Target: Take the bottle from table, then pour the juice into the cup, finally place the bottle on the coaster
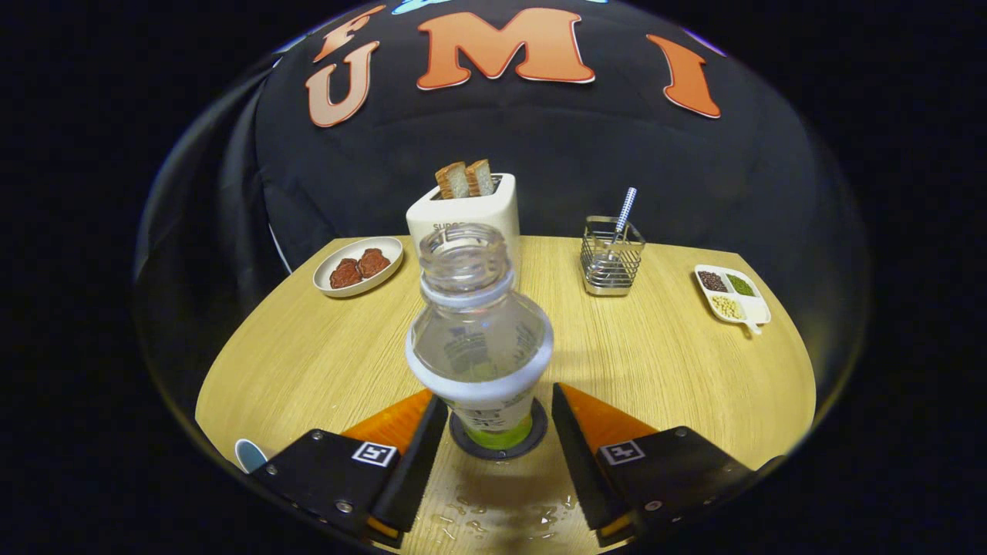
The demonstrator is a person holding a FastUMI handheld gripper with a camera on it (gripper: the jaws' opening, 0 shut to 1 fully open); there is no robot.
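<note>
the uncapped bottle (480, 339) stands upright on the dark round coaster (498, 445) between the fingers of the gripper (500, 420), whose jaws look parted with a gap on each side, so draw straight back without brushing it.

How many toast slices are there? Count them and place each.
2: left toast slice and right toast slice stand side by side in the toaster, beyond the bottle between the open gripper.
</note>
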